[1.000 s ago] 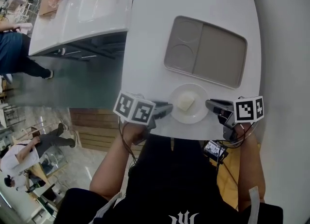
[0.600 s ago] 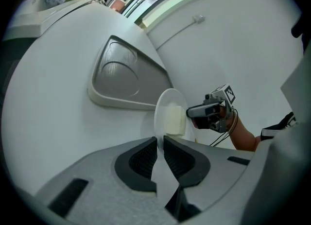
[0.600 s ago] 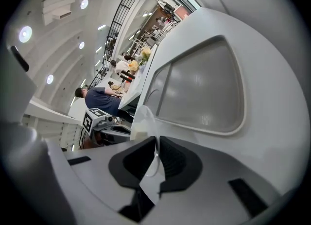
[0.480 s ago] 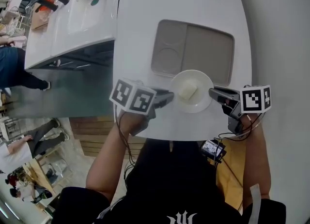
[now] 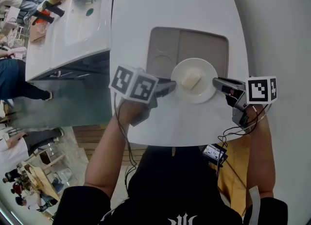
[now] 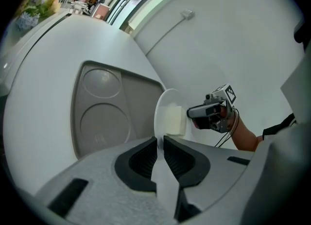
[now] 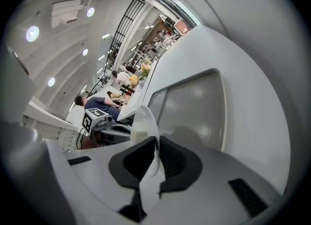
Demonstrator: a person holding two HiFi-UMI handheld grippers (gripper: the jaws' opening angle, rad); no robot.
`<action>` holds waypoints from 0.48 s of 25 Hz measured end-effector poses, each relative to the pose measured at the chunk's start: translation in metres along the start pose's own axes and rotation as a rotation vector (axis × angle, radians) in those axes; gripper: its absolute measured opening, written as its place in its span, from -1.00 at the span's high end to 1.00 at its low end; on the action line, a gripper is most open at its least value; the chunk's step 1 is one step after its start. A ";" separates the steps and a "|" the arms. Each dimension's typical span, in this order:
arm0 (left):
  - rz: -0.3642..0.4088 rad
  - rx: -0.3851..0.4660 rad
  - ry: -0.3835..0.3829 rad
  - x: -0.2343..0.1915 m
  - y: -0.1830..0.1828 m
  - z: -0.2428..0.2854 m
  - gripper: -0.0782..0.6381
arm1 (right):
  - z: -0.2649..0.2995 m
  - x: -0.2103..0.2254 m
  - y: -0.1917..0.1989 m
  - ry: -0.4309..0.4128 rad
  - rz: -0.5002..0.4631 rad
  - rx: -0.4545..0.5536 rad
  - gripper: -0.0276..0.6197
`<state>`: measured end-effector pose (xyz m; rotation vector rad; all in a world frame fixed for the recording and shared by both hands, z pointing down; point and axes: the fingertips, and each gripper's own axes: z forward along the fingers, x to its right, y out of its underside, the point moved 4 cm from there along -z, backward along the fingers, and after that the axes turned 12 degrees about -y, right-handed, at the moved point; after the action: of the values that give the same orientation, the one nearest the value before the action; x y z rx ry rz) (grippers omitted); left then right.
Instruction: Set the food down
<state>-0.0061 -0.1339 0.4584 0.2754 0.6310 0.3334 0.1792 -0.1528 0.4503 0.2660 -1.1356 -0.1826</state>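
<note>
Head view, left gripper (image 5: 171, 86): its jaws are clenched on the left rim of the round white plate (image 5: 206, 92).
Left gripper view, jaws: they stand nearly together, with the thin plate rim pinched between the pads.
Right gripper (image 5: 217, 81): it is clamped on the opposite, right rim, and the right gripper view shows that rim edge-on between its pads.
Food: the pale cream block of food (image 5: 190, 80) lies at the middle of the plate, between the two grippers and touching neither.
Plate position: it is over the near edge of the grey rectangular compartment tray (image 5: 165, 44) and covers part of the large compartment. Whether it touches the tray cannot be told.
Tray: it lies on the white oval table (image 5: 170, 5), with two round recesses on its left side.
Change from a second ago: the plate was then at the table's near edge, clear of the tray. Now the plate and both grippers are farther from the person, and the plate overlaps the tray.
Grip, change: none, as both grippers hold the same rim spots.
</note>
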 end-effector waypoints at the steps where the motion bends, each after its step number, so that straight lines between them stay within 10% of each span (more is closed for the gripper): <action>1: 0.008 0.003 -0.005 -0.002 -0.007 0.002 0.67 | -0.001 0.001 -0.006 -0.001 -0.004 0.007 0.83; 12: 0.084 -0.007 -0.031 -0.009 -0.050 0.022 0.67 | -0.009 0.022 -0.036 0.021 -0.004 0.076 0.83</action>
<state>0.0111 -0.1862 0.4624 0.3005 0.5887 0.4110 0.1961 -0.1924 0.4548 0.3368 -1.1222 -0.1397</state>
